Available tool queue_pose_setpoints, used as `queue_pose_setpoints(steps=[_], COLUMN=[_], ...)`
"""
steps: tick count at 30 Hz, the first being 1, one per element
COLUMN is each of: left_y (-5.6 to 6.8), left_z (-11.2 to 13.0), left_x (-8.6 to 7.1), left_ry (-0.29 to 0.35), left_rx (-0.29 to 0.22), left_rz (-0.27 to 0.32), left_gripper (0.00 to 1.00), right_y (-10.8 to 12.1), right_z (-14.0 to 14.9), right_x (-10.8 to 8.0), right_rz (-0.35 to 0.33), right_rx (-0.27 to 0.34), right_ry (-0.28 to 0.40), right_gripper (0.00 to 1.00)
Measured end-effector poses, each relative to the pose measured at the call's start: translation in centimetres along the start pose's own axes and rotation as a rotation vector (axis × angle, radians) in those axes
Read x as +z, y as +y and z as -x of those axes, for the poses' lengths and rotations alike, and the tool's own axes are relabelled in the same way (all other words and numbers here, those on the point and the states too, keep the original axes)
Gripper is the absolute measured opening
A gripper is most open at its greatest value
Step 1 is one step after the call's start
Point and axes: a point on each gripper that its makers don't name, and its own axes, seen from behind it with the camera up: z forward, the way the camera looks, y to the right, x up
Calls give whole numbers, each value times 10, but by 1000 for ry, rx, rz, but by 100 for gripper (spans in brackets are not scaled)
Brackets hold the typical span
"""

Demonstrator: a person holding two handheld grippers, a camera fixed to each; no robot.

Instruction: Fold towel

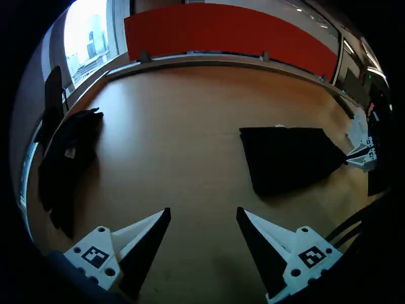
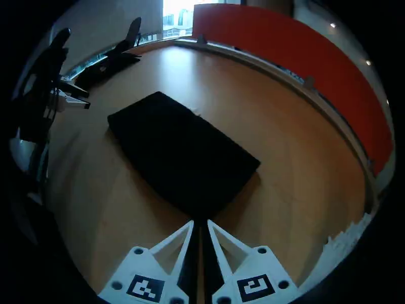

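Note:
A black towel (image 1: pixel 288 157) lies folded flat on the wooden table (image 1: pixel 187 131), right of centre in the left gripper view. My left gripper (image 1: pixel 202 210) is open with nothing between its fingers, well short of the towel and to its left. My right gripper (image 2: pixel 201 224) is shut on the near corner of the towel (image 2: pixel 182 152), which spreads away from it as a rectangle. From the left gripper view the right gripper (image 1: pixel 360 156) appears at the towel's right tip. The left gripper (image 2: pixel 76 99) also appears far left in the right gripper view, beyond the towel.
A heap of dark cloth (image 1: pixel 66 157) lies at the table's left side. A red partition (image 1: pixel 228 30) runs along the far edge, with a window (image 1: pixel 88 40) beside it. White crumpled paper (image 2: pixel 349 233) sits near the table edge by my right gripper.

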Motion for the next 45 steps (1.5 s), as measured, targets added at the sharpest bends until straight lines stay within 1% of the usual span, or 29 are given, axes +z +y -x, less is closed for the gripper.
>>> queue_pose_setpoints(steps=[6,15,24,30,36,45], left_y=[0,1,2,5,7,7], left_z=[-3,-4,-3,-5,-4,-5], left_x=[-1,-2,-3,-4,-5,-6], left_ry=[4,7,8,13,13,16], left_rx=[0,-1,-1,-1,-2,-13], left_rz=[-1,-4,-6,-3,-3,-1], left_gripper=[97,97,97,97,97,97], right_y=[10,20,32,35,35,22], right_z=[-20,-47,-69,-80,-83,-87], right_x=[-12,-33,-55,-66,-68,-60], right_rz=[31,68,109,123,122,92], right_rx=[-35,-72,-110,-133,-147,-167], right_ry=[35,89,131,152,156,155], right_gripper=[5,5,4,4,4,4])
